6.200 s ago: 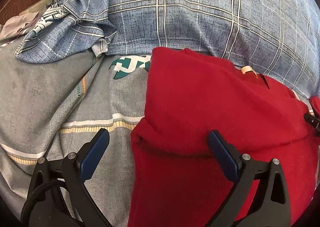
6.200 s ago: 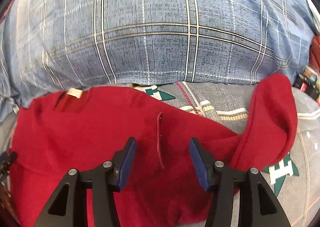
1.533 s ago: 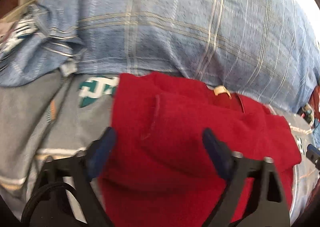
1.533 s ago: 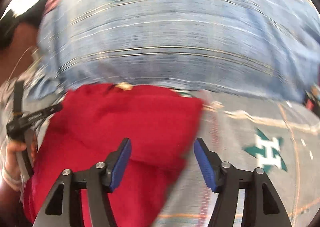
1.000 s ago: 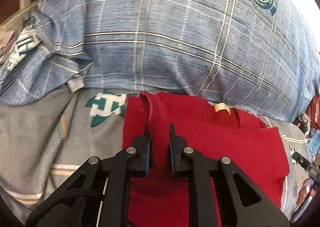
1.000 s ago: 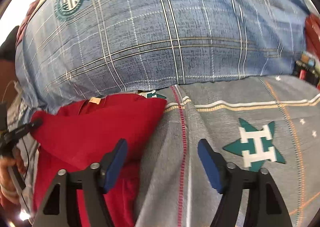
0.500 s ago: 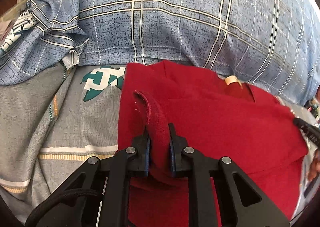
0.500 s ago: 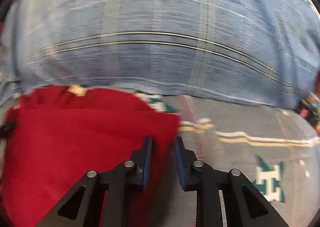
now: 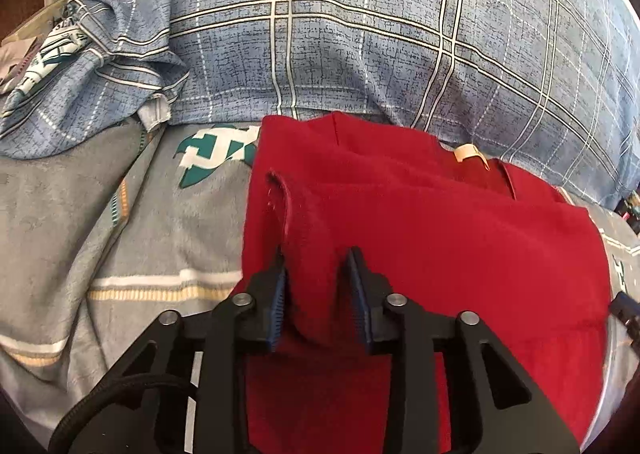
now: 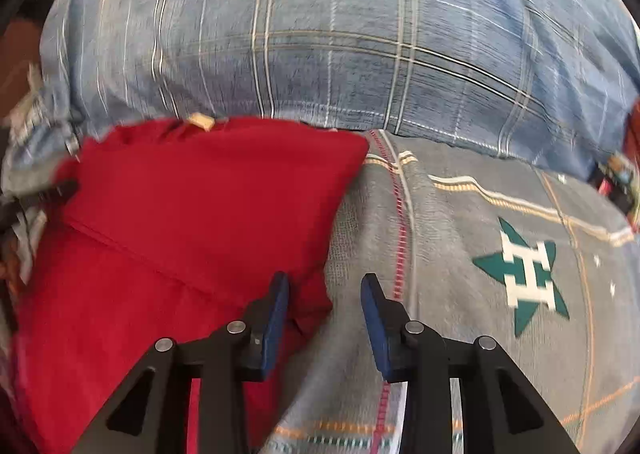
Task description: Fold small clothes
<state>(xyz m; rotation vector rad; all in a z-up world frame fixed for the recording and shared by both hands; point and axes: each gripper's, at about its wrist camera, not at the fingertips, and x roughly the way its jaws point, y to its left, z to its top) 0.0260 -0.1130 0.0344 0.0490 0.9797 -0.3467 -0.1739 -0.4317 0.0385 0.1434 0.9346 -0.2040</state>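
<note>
A red garment (image 9: 460,238) lies partly folded on a grey bedsheet (image 9: 168,221), its collar tag toward the pillow. My left gripper (image 9: 316,274) stands over its left part with a raised red fold between the jaws, which are slightly apart. In the right wrist view the same red garment (image 10: 192,213) fills the left half. My right gripper (image 10: 324,294) is open at its right edge, the left finger over the red cloth, the right finger over the sheet.
A large blue plaid pillow (image 9: 360,33) lies across the back, also in the right wrist view (image 10: 340,45). A crumpled blue plaid cloth (image 9: 92,65) sits at the back left. The sheet bears a green star print (image 10: 524,278). Small items lie at the far right edge (image 10: 620,181).
My left gripper's jaws have parted a little around the red fold they were pinching. My right gripper has opened and let go of the garment's right edge.
</note>
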